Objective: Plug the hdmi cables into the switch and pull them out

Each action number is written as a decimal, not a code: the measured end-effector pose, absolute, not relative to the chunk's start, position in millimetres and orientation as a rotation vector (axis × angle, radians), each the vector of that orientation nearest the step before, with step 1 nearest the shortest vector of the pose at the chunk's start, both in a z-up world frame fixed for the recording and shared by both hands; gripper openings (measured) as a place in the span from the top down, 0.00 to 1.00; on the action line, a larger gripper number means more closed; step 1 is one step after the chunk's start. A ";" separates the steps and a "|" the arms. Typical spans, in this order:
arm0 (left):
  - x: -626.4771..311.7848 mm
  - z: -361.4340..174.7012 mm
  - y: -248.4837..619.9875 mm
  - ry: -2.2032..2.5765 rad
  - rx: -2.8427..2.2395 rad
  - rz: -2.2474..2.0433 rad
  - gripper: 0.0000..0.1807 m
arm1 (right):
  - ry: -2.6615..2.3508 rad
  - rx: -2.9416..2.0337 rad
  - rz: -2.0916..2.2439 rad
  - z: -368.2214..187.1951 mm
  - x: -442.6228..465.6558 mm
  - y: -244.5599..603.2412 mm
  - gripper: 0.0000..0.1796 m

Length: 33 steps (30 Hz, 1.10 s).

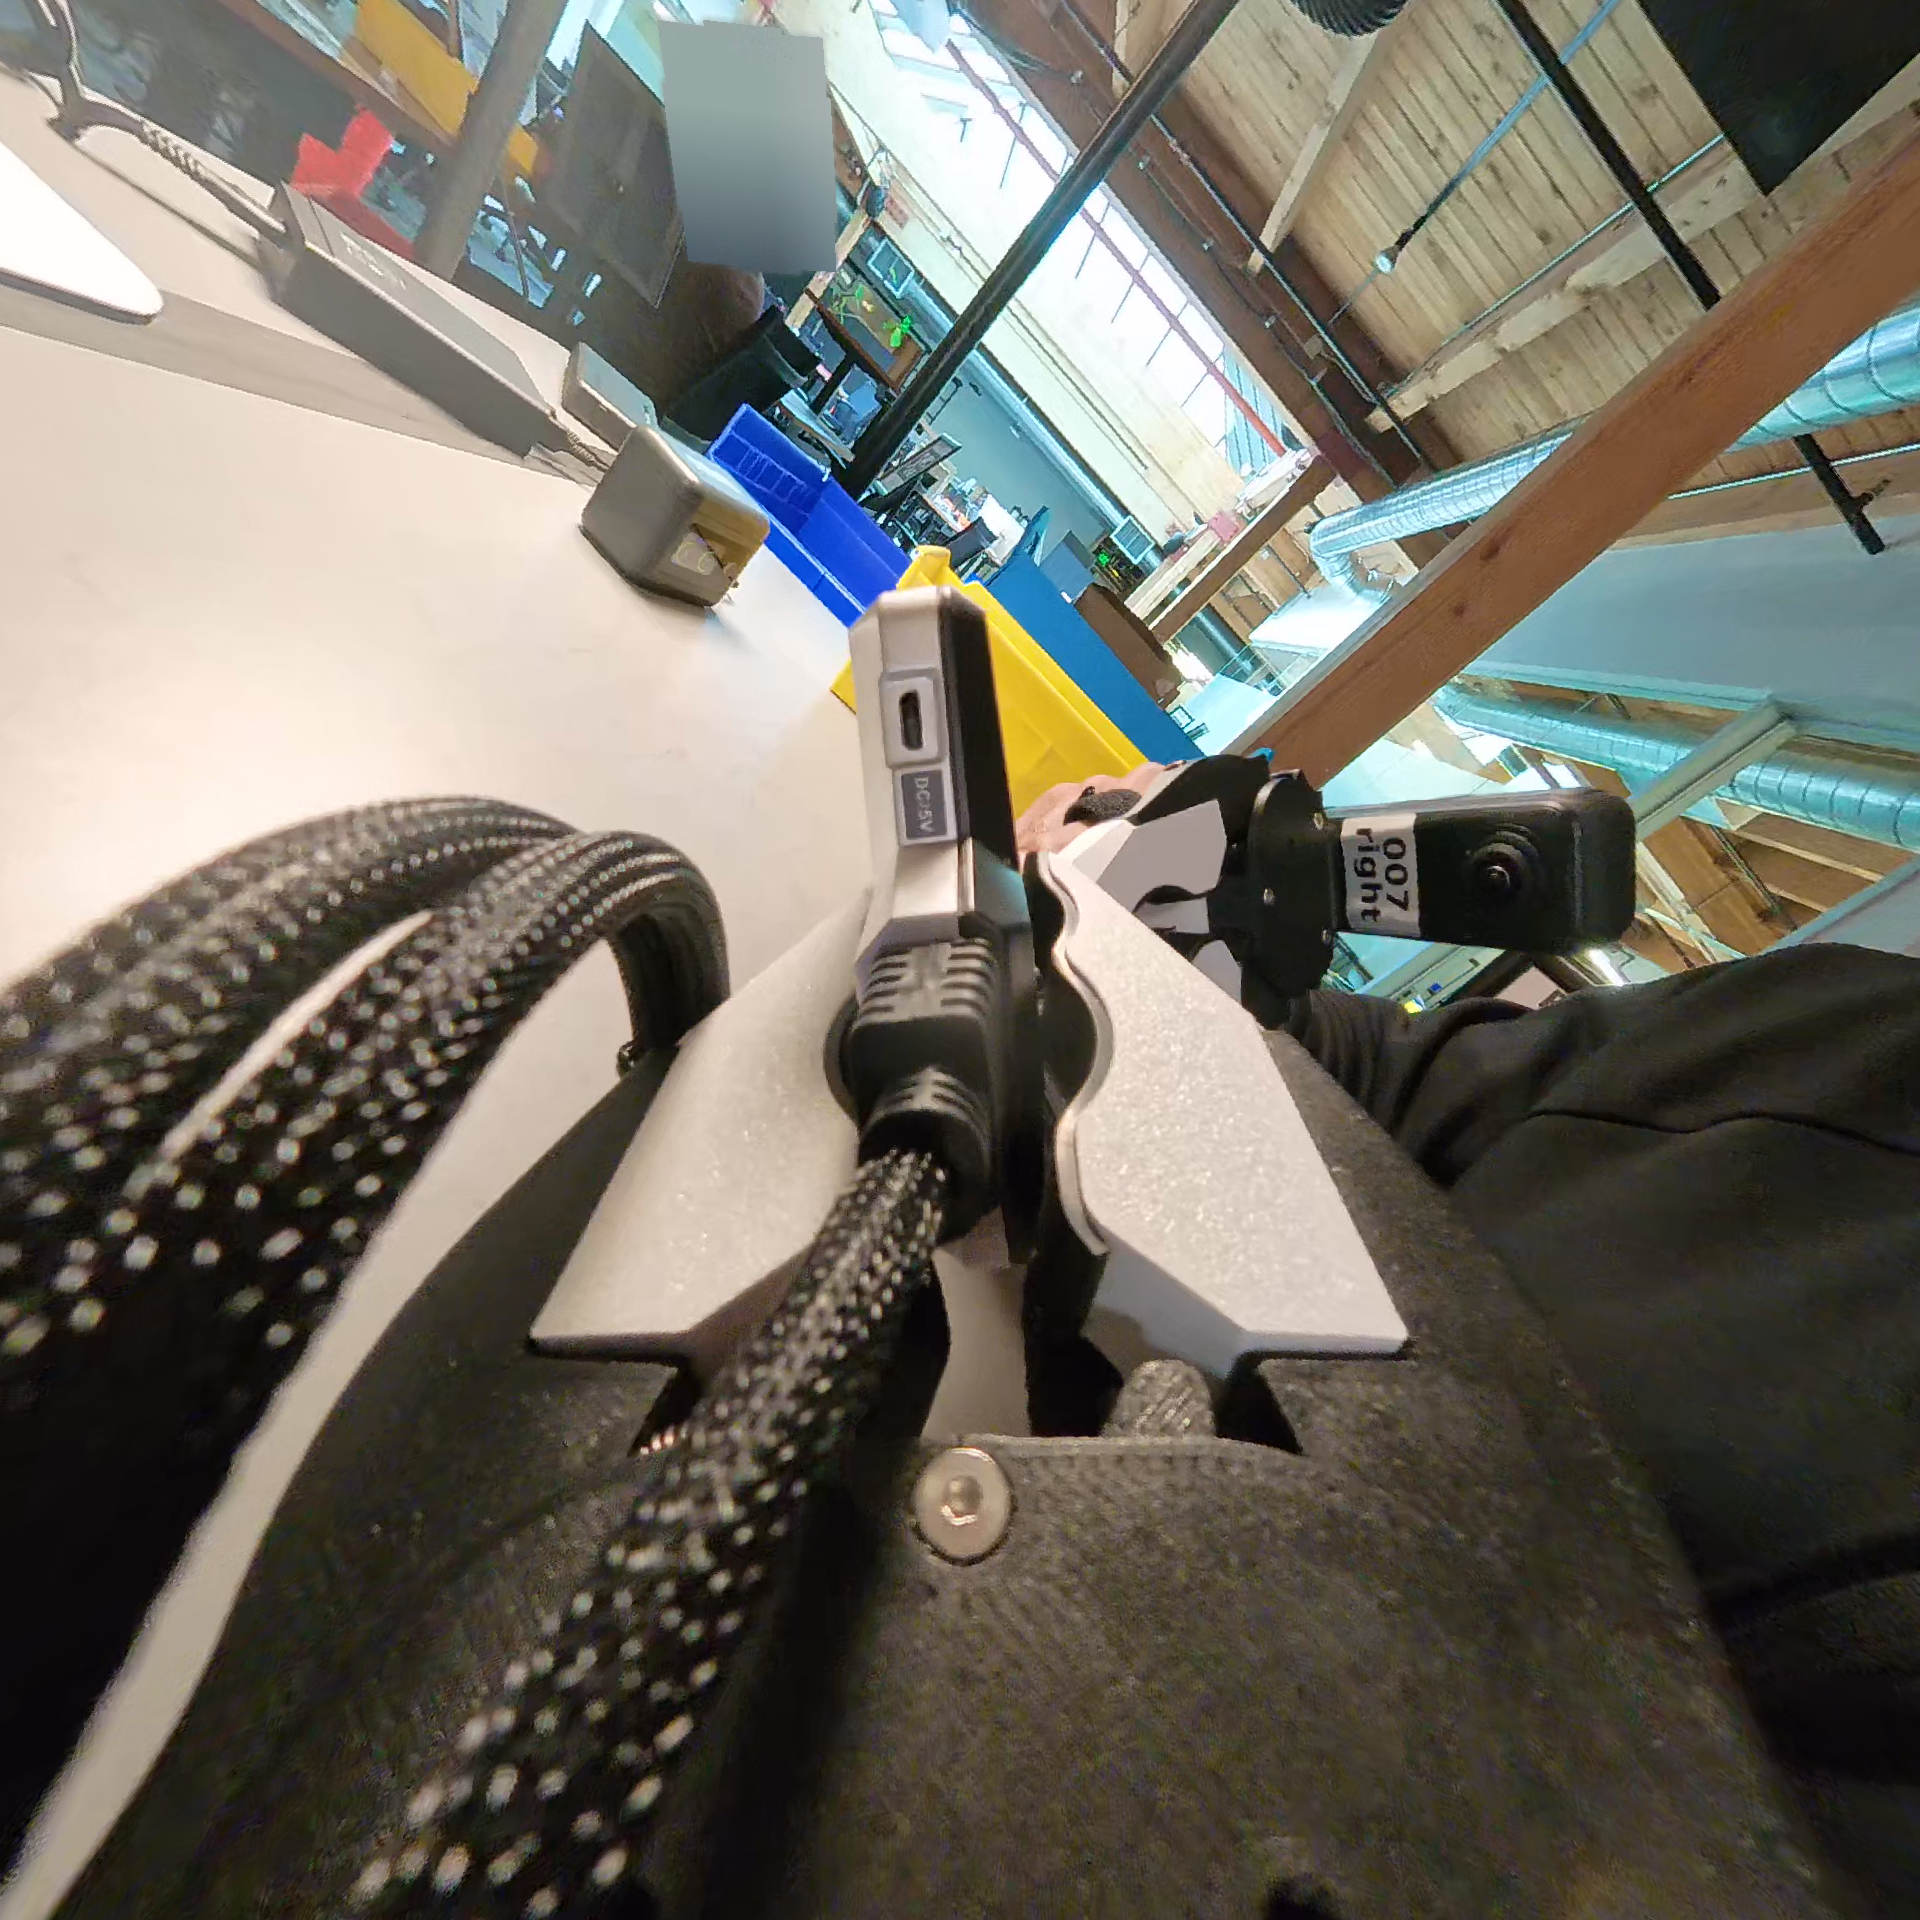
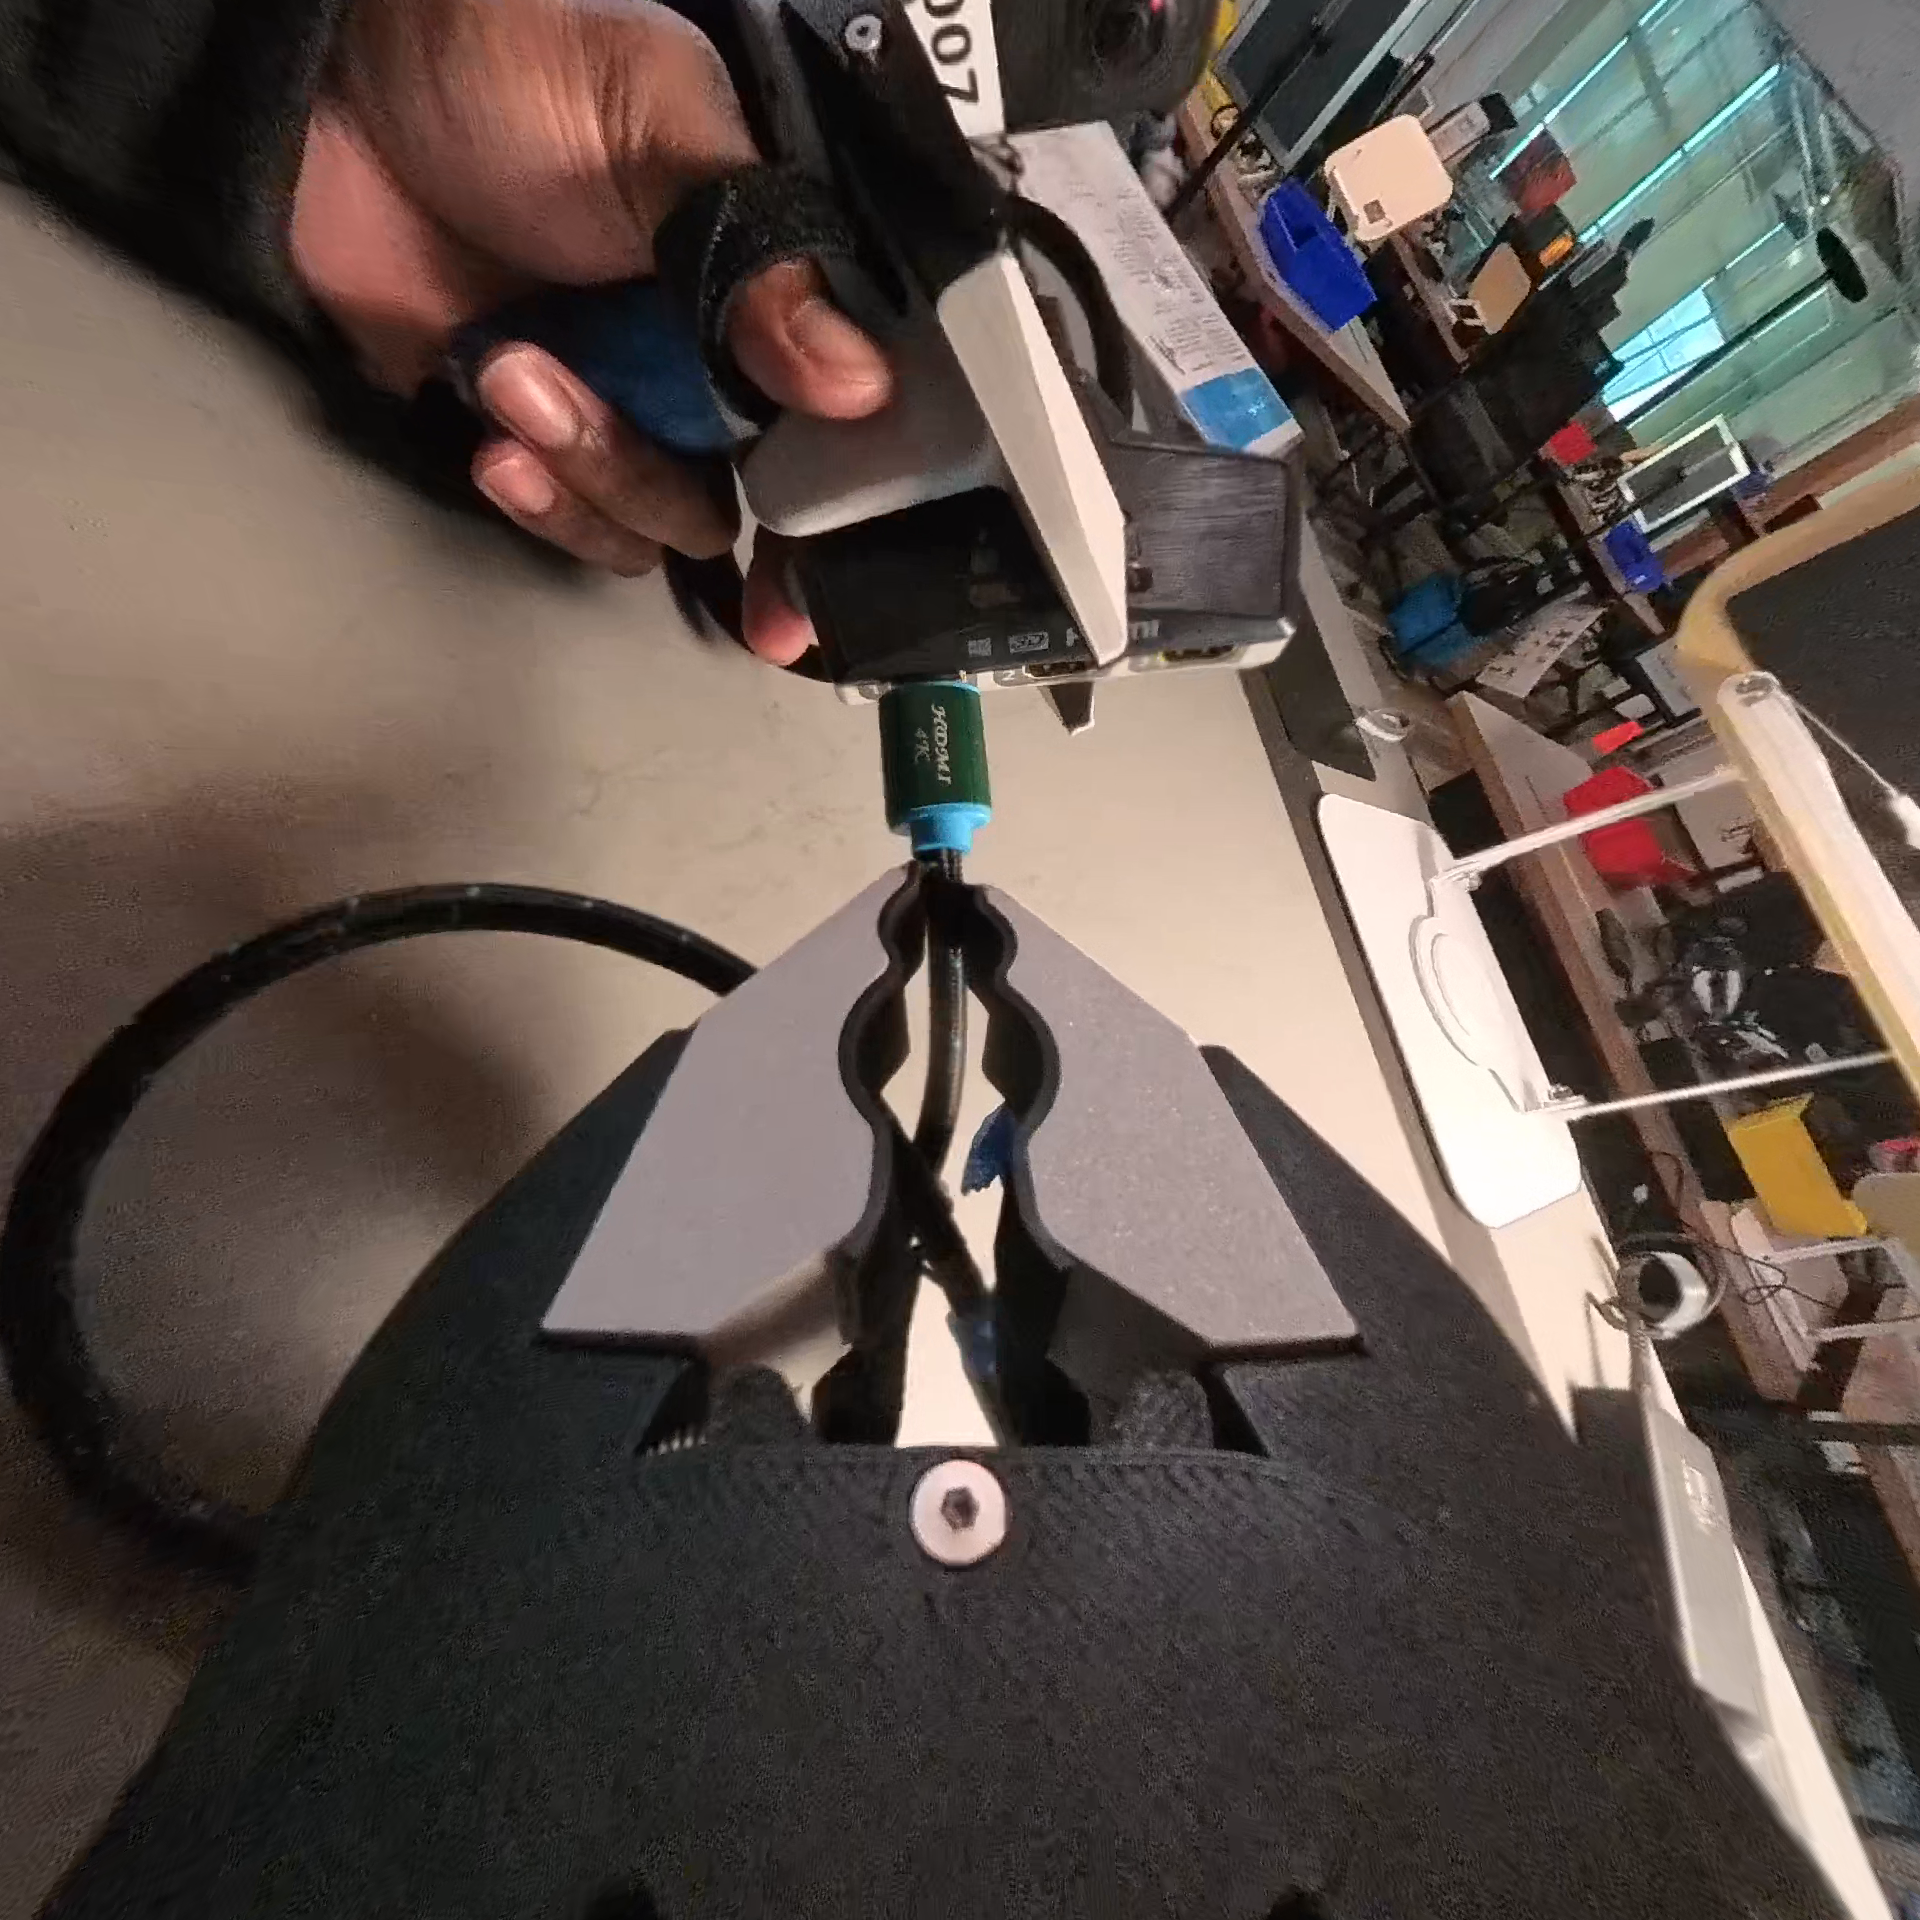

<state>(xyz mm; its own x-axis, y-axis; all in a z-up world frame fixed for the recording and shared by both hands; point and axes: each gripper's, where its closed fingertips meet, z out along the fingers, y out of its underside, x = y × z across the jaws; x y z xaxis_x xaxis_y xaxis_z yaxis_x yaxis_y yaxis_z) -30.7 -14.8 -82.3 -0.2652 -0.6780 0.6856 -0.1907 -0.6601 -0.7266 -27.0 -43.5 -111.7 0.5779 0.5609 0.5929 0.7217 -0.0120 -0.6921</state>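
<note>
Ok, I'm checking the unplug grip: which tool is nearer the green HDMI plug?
Right. The right tool pinches the cable just behind the green HDMI plug; the left tool clamps the switch it sits in.

switch (image 2: pixel 1039 582): up off the table (image 1: pixel 312 644), pinched between the left gripper (image 2: pixel 1049 582) fingers, ports facing the right gripper (image 2: pixel 940 883)

plug (image 2: pixel 932 767): sits in the leftmost port on the switch's near edge in the right wrist view; the two ports to its right have nothing in them

thin cable (image 2: pixel 951 997): runs from the plug back between the right gripper's fingers, then loops left over the table

braided cable (image 1: pixel 790 1351): plugged into the switch's near end in the left wrist view, loops left over the table

small box (image 1: pixel 665 520): on the table, farther off, near the far edge

bins (image 1: pixel 997 665): beyond the table edge, behind the switch
</note>
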 end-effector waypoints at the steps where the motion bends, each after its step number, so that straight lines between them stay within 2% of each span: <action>1: -31.2 -83.7 -14.4 1.065 -1.658 -1.990 0.88 | -1.093 -1.676 -0.199 -113.5 -27.6 -43.6 0.96; 33: -32.2 -87.6 -35.2 1.243 -1.651 -2.043 0.89 | -1.192 -1.657 -0.101 -113.2 -29.9 -63.8 0.96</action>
